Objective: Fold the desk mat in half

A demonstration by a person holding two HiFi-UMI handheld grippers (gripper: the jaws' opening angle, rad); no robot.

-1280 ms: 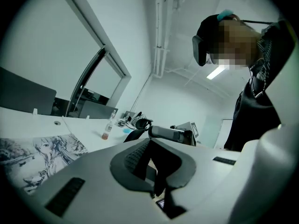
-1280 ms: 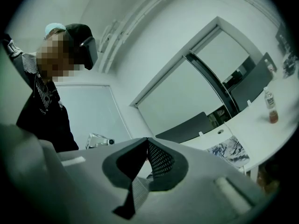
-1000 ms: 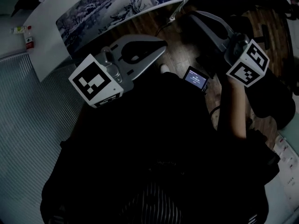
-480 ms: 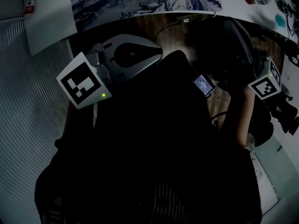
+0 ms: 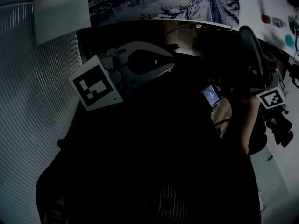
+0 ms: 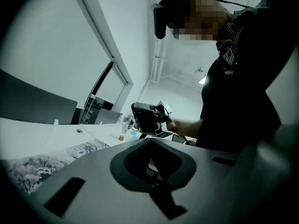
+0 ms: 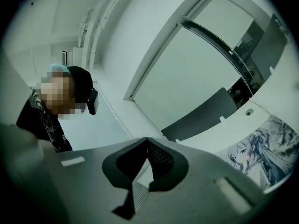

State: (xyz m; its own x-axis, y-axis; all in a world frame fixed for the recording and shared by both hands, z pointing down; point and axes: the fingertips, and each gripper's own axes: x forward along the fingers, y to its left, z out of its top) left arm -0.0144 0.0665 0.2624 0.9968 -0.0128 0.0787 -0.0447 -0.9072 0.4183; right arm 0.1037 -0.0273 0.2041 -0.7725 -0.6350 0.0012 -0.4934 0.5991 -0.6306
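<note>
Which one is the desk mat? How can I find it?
Find the long white desk along the top of the head view. The desk mat lies flat on it, near its front edge. It alone carries a picture, a blue-grey drawing of a long-haired girl and snowy trees; the small things to its right bear none.

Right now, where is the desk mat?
In the head view the desk mat lies flat on the white desk, along the picture's top edge; the right gripper view shows it at lower right.
</note>
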